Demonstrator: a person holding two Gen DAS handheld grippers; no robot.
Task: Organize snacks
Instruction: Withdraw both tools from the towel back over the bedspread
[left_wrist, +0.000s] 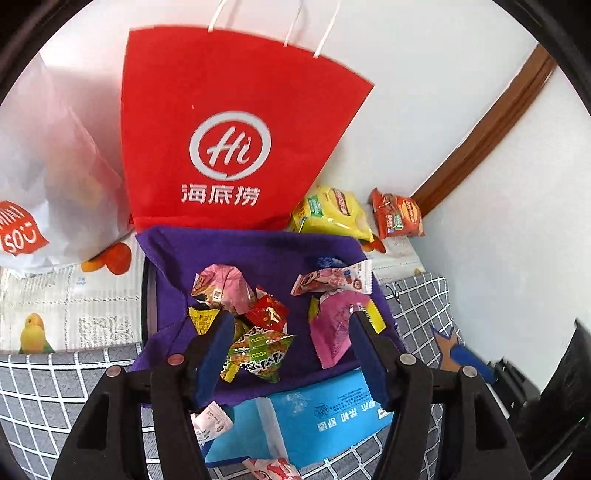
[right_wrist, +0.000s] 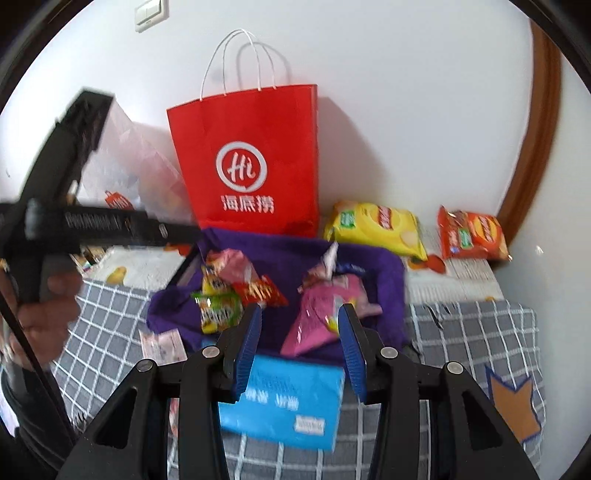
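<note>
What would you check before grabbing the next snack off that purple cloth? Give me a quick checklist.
1. Left gripper open, nothing held: ok.
2. Right gripper open, nothing held: ok.
3. Green snack packet sits between the left fingers: ok.
4. Green packet free of neighbours: not ok, it touches the red packet.
5. Pink pouch reachable ahead of right gripper: ok.
6. Red paper bag standing upright: ok; whether its mouth is open, cannot tell.

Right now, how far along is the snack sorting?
Little looks done: small snack packets lie loose on the purple cloth, and the yellow chip bag and red chip bag sit by the wall. Both grippers, left and right, are open and empty. Everything remains.
</note>
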